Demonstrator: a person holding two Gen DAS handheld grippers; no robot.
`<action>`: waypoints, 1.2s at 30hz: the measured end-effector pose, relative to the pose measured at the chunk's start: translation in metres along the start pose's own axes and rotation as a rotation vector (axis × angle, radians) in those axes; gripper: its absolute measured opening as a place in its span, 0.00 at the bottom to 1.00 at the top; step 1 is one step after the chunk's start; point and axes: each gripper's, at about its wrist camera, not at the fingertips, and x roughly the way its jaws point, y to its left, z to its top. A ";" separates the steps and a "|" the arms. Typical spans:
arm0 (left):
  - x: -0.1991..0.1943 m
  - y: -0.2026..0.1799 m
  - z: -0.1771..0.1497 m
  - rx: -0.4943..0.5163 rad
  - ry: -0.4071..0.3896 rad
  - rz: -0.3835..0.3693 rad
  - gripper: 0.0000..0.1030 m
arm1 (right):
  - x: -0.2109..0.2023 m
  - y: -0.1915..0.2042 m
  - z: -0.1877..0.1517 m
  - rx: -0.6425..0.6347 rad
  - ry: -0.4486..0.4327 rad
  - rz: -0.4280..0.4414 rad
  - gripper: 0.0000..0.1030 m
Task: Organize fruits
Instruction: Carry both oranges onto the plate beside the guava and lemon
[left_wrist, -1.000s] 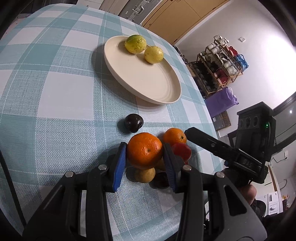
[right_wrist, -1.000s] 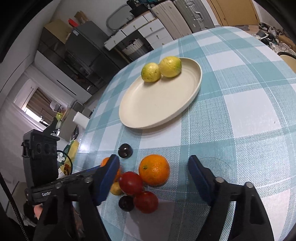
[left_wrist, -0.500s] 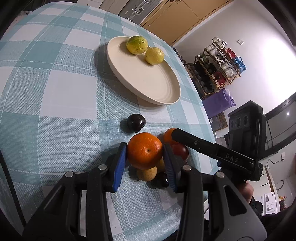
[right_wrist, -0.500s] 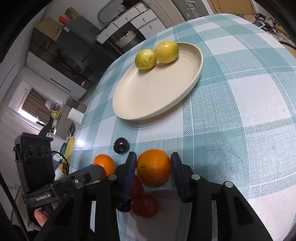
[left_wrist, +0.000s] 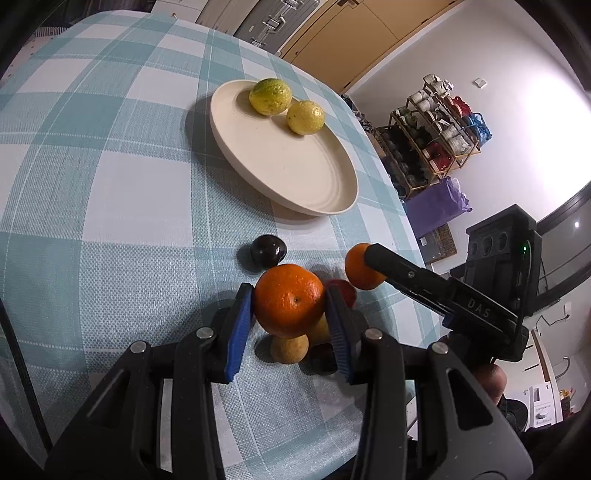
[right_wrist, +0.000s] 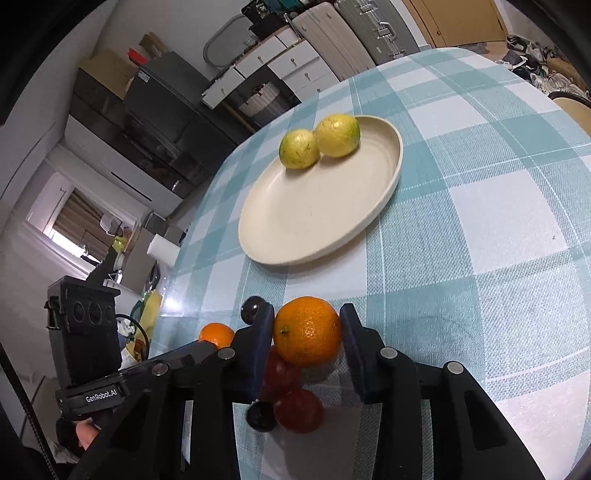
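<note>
checked tablecloth (left_wrist: 110, 206); left gripper (left_wrist: 290, 317) angled down, clamps orange (left_wrist: 289, 305); right gripper (right_wrist: 307, 339) likewise, second orange (right_wrist: 307, 331).

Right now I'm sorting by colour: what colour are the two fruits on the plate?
Yellow-green fruits, clearest in the right wrist view.

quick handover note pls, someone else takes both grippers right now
Left gripper: shut on an orange, lifted off the cloth.
Right gripper: shut on another orange, also lifted.
Plate: two yellow-green fruits sit at its far edge, the rest is bare.
Left on the tablecloth: red fruits, dark fruits and a small yellow-brown fruit, clustered under the grippers.
Likely next: set both oranges on the plate, then move the rest.
</note>
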 end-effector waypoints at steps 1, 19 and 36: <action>-0.001 -0.001 0.001 0.001 -0.003 0.001 0.35 | -0.002 -0.001 0.001 0.002 -0.007 0.007 0.36; -0.013 -0.022 0.059 0.047 -0.075 0.017 0.35 | -0.016 0.004 0.040 -0.059 -0.097 0.091 0.36; 0.022 -0.016 0.149 0.041 -0.100 0.079 0.35 | 0.016 0.018 0.105 -0.127 -0.099 0.099 0.36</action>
